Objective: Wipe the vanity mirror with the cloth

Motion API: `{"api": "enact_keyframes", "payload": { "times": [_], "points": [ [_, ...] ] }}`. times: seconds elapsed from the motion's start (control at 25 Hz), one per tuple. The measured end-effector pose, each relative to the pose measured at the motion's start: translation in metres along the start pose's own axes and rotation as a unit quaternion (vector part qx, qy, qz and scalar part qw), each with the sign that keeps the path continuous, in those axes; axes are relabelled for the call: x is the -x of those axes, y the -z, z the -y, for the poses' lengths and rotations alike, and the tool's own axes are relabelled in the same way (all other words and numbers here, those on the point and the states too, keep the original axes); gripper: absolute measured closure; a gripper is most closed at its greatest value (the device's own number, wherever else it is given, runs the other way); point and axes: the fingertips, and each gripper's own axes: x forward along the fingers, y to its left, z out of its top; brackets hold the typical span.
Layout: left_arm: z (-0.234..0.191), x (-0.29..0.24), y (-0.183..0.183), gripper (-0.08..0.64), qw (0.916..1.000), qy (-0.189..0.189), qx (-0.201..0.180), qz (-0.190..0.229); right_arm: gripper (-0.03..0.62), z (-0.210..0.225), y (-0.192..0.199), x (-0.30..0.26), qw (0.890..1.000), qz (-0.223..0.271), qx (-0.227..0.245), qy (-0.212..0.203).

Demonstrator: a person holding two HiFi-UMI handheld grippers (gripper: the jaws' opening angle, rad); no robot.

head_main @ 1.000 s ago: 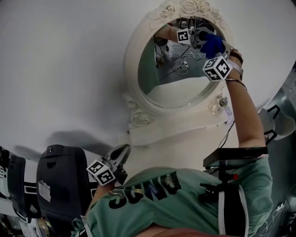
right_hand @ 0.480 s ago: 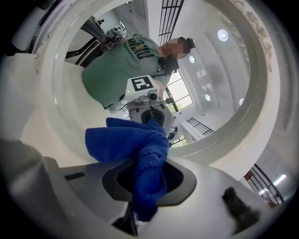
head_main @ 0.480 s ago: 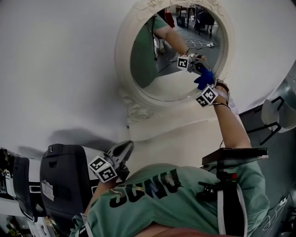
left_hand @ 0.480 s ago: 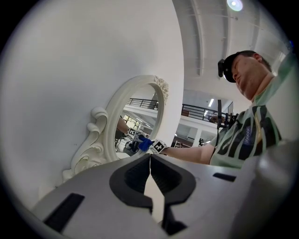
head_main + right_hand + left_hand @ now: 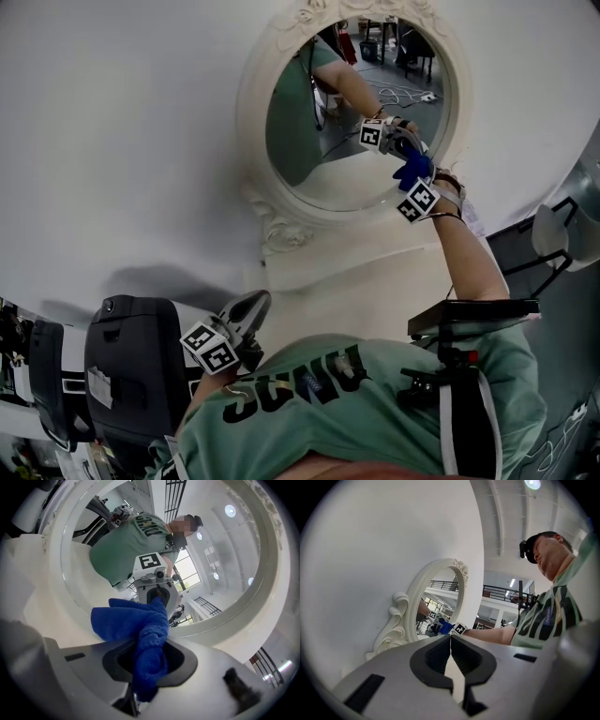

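Note:
The round vanity mirror (image 5: 319, 141) in a cream carved frame (image 5: 272, 220) stands against the white wall. My right gripper (image 5: 413, 174) is shut on a blue cloth (image 5: 412, 170) and holds it against the glass at the lower right rim. In the right gripper view the blue cloth (image 5: 140, 630) bunches between the jaws and touches its own reflection in the mirror (image 5: 220, 564). My left gripper (image 5: 246, 314) hangs low near the person's chest, jaws shut and empty. The left gripper (image 5: 450, 644) view shows the mirror frame (image 5: 401, 620) from the side.
A black bag or case (image 5: 131, 361) stands at the lower left. The mirror rests on a cream shelf or base (image 5: 347, 267). A dark flat device (image 5: 473, 317) juts out by the right elbow. A grey chair (image 5: 567, 234) sits at the right edge.
My right gripper has carried the cloth from the mirror's upper right down to its lower right rim, then barely shifted. The left gripper has stayed put.

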Motion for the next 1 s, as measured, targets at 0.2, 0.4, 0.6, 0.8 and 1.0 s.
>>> {"api": "enact_keyframes", "payload": {
  "times": [0.2,0.4,0.6,0.8,1.0],
  "points": [
    [-0.001,0.010,-0.005,0.548,0.9999,-0.003,0.000,0.015,0.512,0.060,-0.041,0.041,0.997,0.063,0.022,0.051],
    [-0.004,0.017,-0.009,0.548,0.9996,-0.005,-0.007,0.029,0.512,0.209,-0.116,0.113,0.968,0.154,0.021,0.198],
    [-0.007,0.024,-0.009,0.548,0.9993,-0.006,-0.003,0.038,0.512,0.297,-0.155,0.159,0.938,0.175,0.060,0.292],
    [-0.011,0.025,-0.009,0.548,0.9990,-0.004,0.005,0.045,0.512,0.299,-0.166,0.157,0.915,0.146,0.153,0.343],
    [-0.012,0.023,-0.008,0.548,0.9992,0.000,0.007,0.039,0.517,0.299,-0.161,0.151,0.894,0.117,0.205,0.381]
  ]
}}
